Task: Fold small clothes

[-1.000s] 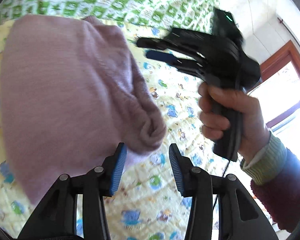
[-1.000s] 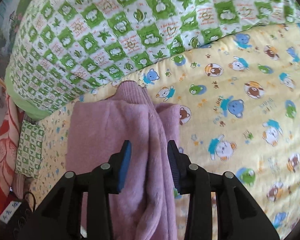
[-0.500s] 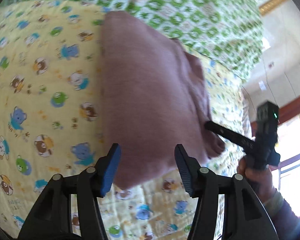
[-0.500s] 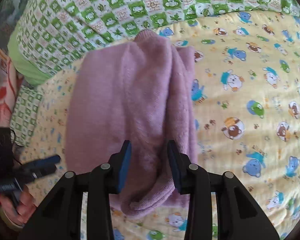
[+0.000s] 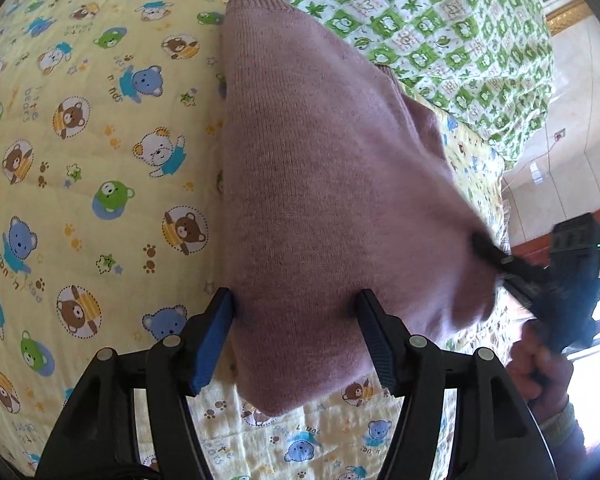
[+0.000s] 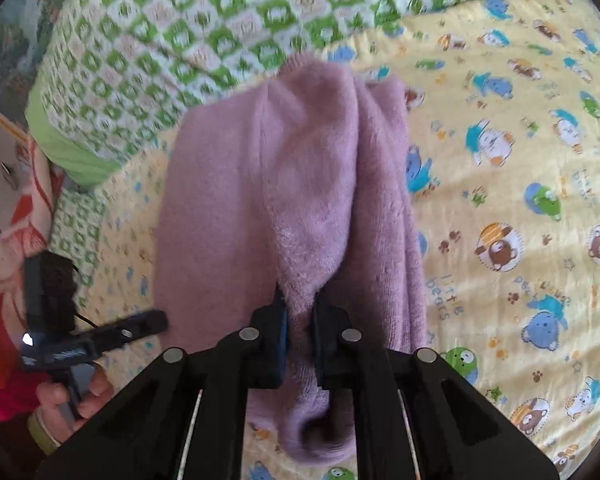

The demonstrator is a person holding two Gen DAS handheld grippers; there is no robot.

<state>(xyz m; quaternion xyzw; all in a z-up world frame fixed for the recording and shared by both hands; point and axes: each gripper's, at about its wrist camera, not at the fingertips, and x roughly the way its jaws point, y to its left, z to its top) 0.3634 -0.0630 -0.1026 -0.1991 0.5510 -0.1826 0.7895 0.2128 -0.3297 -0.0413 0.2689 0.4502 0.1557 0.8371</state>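
A folded pink knit sweater (image 5: 324, 184) lies on the yellow bear-print quilt (image 5: 80, 168). My left gripper (image 5: 296, 320) is open, its jaws standing either side of the sweater's near edge. My right gripper (image 6: 298, 320) is shut on a fold of the sweater (image 6: 284, 184) at its near end. The right gripper also shows in the left wrist view (image 5: 488, 248), its tips at the sweater's right corner. The left gripper shows in the right wrist view (image 6: 140, 326) beside the sweater's left edge.
A green-and-white checked blanket (image 5: 440, 12) lies bunched along the far side of the quilt; it also shows in the right wrist view (image 6: 172, 36). The bed edge, a pale floor and a wooden window frame (image 5: 540, 240) are at the right.
My right gripper has closed on a fold of the sweater. My left gripper has moved from beside the sweater to straddle its near edge, staying open.
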